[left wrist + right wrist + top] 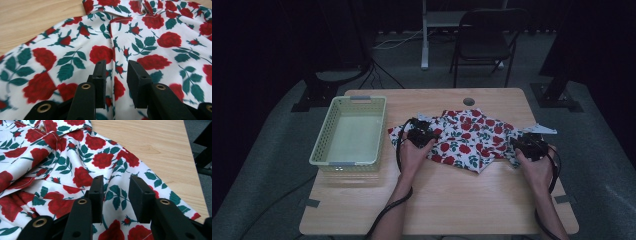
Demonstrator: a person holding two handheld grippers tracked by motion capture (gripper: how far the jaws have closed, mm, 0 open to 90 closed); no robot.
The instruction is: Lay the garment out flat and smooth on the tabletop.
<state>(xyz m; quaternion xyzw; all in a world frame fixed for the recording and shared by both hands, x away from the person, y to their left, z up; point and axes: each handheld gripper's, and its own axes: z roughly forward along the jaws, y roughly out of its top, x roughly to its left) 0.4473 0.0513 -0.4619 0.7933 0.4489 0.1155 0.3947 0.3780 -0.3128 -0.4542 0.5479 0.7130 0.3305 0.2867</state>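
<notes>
1. A crumpled white cloth [472, 140] printed with red roses and green leaves lies at the centre of the wooden table [447, 200].
2. The left gripper [115, 72] and right gripper [115, 187] rest on its edges, jaws apart.
3. A pale basket [349, 131] sits left.

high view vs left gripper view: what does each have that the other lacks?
High view alone: the basket left of the cloth, the chair beyond the table, both hands, the right gripper at the cloth's right end. Left gripper view alone: a stitched seam running up the fabric, and the gap between the left gripper jaws just above it. Shared: the rose-print cloth on the wooden table.
</notes>
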